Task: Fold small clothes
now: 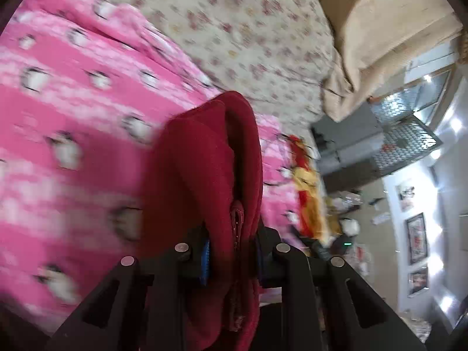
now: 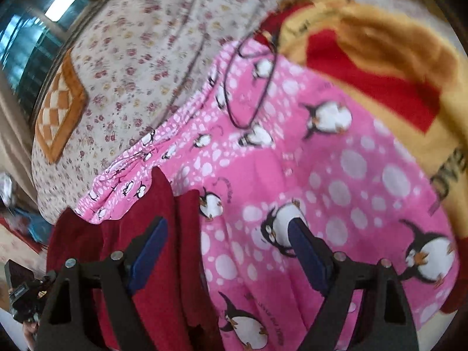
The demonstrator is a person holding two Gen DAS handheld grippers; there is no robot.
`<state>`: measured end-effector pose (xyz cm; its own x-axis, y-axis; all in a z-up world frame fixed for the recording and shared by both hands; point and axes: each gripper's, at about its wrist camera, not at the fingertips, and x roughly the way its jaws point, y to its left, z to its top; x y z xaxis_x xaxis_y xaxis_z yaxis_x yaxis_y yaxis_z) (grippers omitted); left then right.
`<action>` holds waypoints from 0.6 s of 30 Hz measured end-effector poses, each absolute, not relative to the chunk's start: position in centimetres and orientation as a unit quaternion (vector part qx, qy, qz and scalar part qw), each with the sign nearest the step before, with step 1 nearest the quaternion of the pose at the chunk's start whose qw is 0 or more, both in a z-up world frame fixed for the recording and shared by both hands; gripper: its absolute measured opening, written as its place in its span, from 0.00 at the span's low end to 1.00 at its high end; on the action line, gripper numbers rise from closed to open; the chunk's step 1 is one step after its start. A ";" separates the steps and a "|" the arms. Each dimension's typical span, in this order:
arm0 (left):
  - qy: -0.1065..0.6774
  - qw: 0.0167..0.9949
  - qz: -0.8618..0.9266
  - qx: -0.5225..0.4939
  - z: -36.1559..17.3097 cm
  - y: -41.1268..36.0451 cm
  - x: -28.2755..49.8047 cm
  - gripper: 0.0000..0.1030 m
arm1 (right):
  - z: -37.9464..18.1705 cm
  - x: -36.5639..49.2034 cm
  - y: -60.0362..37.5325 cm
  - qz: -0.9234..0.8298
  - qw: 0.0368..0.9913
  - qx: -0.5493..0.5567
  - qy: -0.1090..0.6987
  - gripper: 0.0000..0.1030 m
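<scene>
My left gripper (image 1: 232, 251) is shut on a dark red fleece garment (image 1: 210, 158), which stands bunched up between its blue pads, above a pink penguin-print blanket (image 1: 73, 111). In the right wrist view the same red garment (image 2: 158, 251) hangs at the lower left over the pink blanket (image 2: 292, 163). My right gripper (image 2: 228, 234) is open, its jaws wide apart. Its left finger (image 2: 149, 251) lies against the red cloth; its right finger (image 2: 307, 251) is over the blanket.
A floral bedsheet (image 1: 248, 29) covers the bed beyond the blanket. A beige blanket (image 1: 380, 29) lies at the bed's far side. A yellow and red cloth (image 2: 380, 67) lies at the right, with a black cord (image 2: 248, 87) looped on the pink blanket.
</scene>
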<state>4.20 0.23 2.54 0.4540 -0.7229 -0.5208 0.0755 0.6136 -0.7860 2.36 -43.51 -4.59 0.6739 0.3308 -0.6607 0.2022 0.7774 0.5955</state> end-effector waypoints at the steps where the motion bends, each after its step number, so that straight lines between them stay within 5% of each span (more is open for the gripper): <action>1: 0.458 0.768 -0.264 -0.362 2.5 -1.3 4.7 0.11 | -4.8 2.4 -43.5 0.042 0.849 0.337 0.404 0.85; 11: 0.484 0.702 -0.241 -0.464 -3.1 -11.9 6.8 0.11 | -5.4 1.8 -44.5 0.036 0.846 0.343 0.407 0.85; 18: 0.491 0.719 -0.239 -0.430 -4.4 -16.3 6.4 0.12 | -5.6 1.5 -45.3 0.032 0.845 0.345 0.408 0.85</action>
